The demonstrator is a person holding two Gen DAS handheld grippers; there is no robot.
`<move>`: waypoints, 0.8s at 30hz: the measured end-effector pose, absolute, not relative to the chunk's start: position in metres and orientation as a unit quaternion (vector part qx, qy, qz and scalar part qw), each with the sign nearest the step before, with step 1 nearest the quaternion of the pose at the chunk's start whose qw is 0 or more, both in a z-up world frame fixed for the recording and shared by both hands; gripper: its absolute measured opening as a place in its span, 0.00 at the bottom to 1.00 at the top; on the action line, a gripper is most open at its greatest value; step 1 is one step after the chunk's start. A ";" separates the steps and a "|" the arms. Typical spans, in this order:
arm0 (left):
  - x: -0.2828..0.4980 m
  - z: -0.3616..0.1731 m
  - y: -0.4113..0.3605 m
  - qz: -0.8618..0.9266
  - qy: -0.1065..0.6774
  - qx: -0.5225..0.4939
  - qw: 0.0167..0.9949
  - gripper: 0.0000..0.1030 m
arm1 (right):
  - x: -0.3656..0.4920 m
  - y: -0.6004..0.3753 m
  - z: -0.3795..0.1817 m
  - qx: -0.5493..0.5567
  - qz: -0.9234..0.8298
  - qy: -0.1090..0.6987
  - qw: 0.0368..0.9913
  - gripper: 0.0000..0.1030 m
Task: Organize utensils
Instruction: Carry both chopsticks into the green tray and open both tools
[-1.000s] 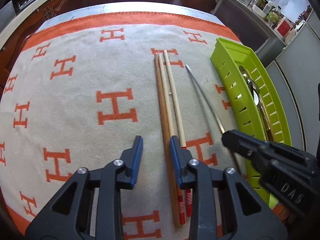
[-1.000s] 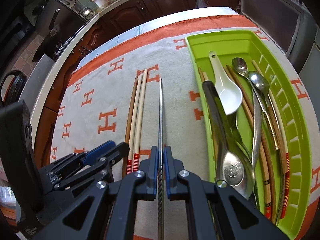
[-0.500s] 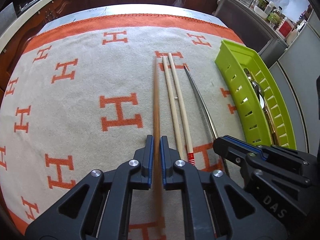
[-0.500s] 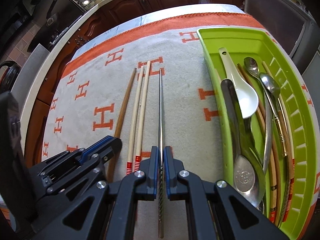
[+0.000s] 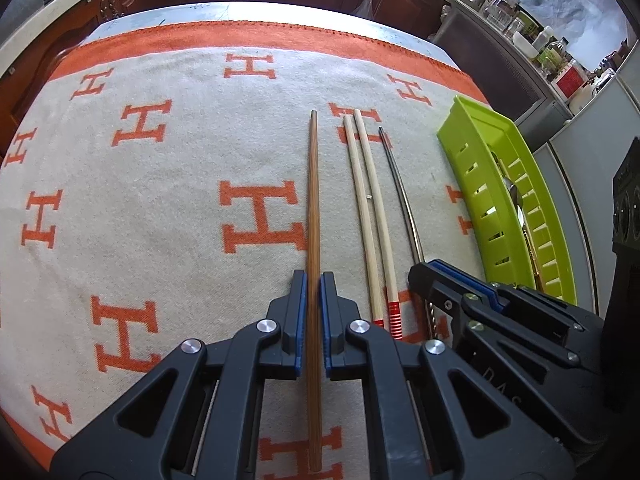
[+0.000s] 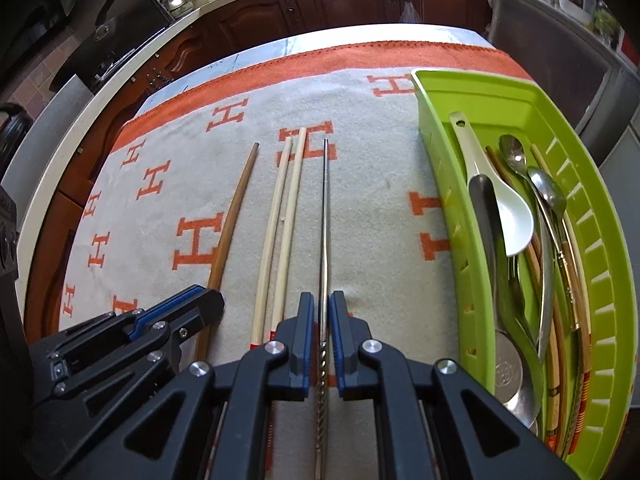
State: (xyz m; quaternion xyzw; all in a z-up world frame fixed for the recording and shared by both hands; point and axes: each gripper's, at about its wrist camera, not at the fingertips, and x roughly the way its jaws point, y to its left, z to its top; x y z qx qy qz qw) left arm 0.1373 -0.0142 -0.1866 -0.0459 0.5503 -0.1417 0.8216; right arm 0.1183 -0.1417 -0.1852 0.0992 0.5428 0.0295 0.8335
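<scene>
My left gripper (image 5: 313, 280) is shut on a dark brown wooden chopstick (image 5: 313, 200) that points away over the cloth. My right gripper (image 6: 321, 302) is shut on a thin metal chopstick (image 6: 326, 208). Between them two pale chopsticks with red-striped ends (image 5: 370, 208) lie side by side on the cloth; they also show in the right wrist view (image 6: 280, 220). The brown chopstick shows at the left of the right wrist view (image 6: 232, 224). The metal chopstick shows in the left wrist view (image 5: 402, 200).
A lime green slotted tray (image 6: 600, 216) at the right holds a white ceramic spoon (image 6: 504, 208), metal spoons (image 6: 548, 192) and several chopsticks. The beige cloth with orange H marks (image 5: 140, 208) covers the table. Dark cabinets (image 6: 320, 4) stand behind.
My left gripper shifted right and shut on the brown chopstick, drawing it left, apart from the pale pair. My right gripper stays shut on the metal chopstick.
</scene>
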 end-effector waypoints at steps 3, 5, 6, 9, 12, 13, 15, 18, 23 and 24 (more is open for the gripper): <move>0.136 -0.187 -0.015 -0.148 0.548 -0.042 0.822 0.04 | 0.117 -0.141 -0.185 0.090 0.029 0.539 0.837 0.06; 0.134 -0.186 -0.016 -0.147 0.546 -0.041 0.824 0.04 | 0.116 -0.146 -0.184 0.101 0.033 0.541 0.834 0.05; 0.133 -0.186 -0.015 -0.144 0.547 -0.041 0.824 0.04 | 0.115 -0.149 -0.183 0.116 0.039 0.542 0.831 0.05; 0.131 -0.183 -0.017 -0.144 0.554 -0.051 0.818 0.03 | 0.106 -0.159 -0.174 0.146 0.054 0.532 0.832 0.05; 0.127 -0.174 -0.020 -0.148 0.554 -0.064 0.817 0.03 | 0.096 -0.173 -0.157 0.165 0.058 0.515 0.839 0.05; 0.126 -0.169 -0.022 -0.153 0.552 -0.069 0.817 0.03 | 0.093 -0.179 -0.150 0.171 0.057 0.508 0.842 0.05; 0.122 -0.154 -0.029 -0.162 0.544 -0.075 0.820 0.03 | 0.087 -0.195 -0.137 0.179 0.051 0.493 0.850 0.05; 0.118 -0.131 -0.044 -0.180 0.531 -0.082 0.824 0.03 | 0.077 -0.221 -0.119 0.184 0.036 0.476 0.859 0.05; 0.116 -0.104 -0.087 -0.216 0.528 -0.082 0.818 0.03 | 0.068 -0.263 -0.114 0.163 -0.001 0.475 0.865 0.05; 0.116 -0.102 -0.097 -0.222 0.530 -0.082 0.815 0.03 | 0.068 -0.269 -0.116 0.159 -0.006 0.480 0.863 0.05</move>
